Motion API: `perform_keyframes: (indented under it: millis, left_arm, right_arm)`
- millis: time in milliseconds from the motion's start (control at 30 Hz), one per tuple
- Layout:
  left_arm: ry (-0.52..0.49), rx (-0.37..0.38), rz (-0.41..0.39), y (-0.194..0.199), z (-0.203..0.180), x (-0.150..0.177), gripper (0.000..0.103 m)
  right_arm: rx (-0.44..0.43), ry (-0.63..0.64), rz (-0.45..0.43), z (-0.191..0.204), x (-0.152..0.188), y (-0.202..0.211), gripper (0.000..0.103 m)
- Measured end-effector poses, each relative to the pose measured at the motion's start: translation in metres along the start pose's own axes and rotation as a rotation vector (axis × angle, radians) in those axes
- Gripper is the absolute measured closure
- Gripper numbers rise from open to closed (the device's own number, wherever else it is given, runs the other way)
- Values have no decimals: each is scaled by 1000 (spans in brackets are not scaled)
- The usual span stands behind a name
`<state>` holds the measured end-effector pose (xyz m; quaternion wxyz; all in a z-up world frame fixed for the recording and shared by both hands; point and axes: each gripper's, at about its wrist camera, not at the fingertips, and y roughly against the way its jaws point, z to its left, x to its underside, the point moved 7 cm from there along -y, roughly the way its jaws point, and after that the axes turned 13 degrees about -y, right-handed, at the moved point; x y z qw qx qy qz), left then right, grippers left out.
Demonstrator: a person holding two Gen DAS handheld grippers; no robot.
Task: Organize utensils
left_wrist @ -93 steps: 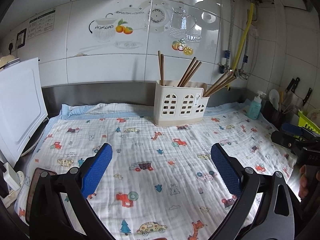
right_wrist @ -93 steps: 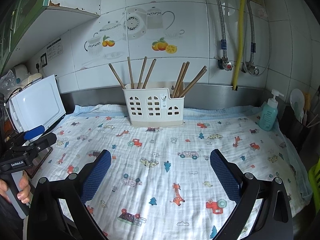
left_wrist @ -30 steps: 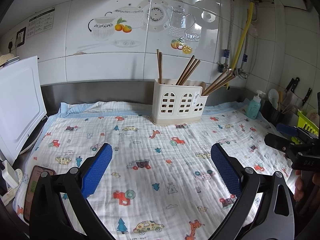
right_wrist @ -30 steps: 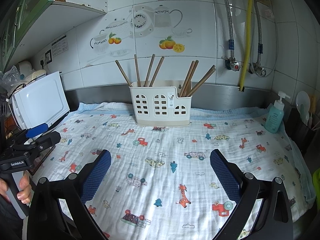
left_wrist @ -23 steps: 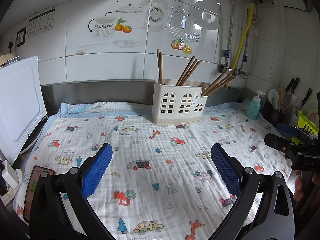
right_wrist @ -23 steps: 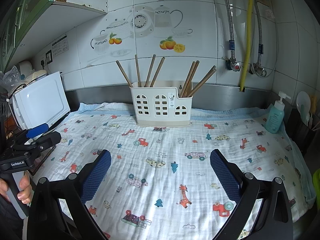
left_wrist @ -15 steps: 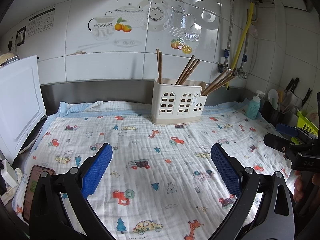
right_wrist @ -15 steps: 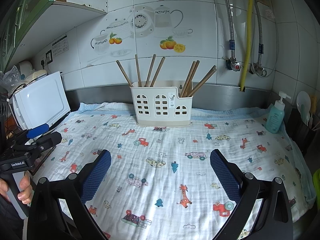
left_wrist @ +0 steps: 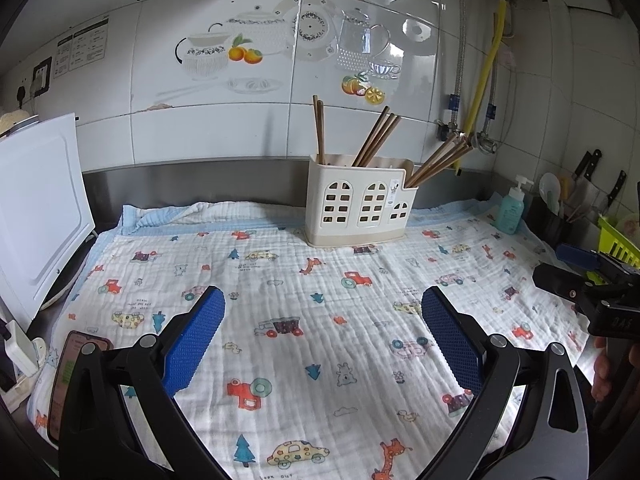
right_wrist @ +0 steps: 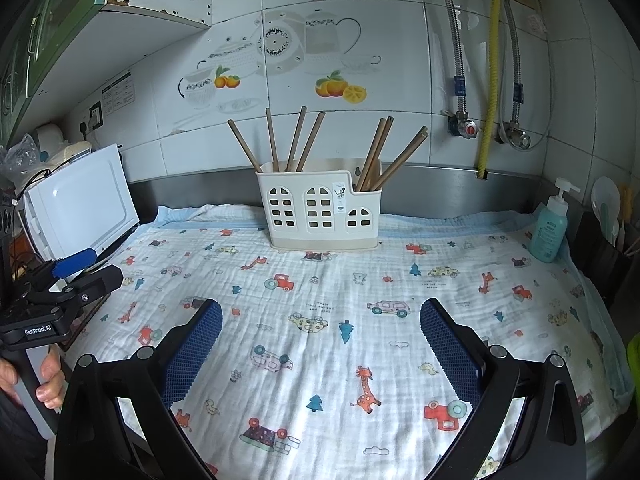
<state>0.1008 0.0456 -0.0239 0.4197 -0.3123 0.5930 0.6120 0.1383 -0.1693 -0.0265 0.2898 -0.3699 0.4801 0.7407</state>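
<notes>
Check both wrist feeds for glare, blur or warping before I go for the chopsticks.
Left wrist view: window glare on the wall tiles, none on the utensil holder; chopsticks sharp. Right wrist view: even light, holder crisp. Both views: fisheye bends the edges, corners black; left gripper and right gripper open, in focus.

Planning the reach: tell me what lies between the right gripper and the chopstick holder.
Right wrist view: only the printed cloth lies between the right gripper and the chopstick holder.
</notes>
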Motion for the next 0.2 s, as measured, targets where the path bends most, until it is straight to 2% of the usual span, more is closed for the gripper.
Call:
perform_keyframes:
  millis: [200]
  left_arm:
    - [-2, 8, 10, -2, -3, 1, 5]
  right_arm:
    - [9, -7, 7, -7, 3, -2, 7]
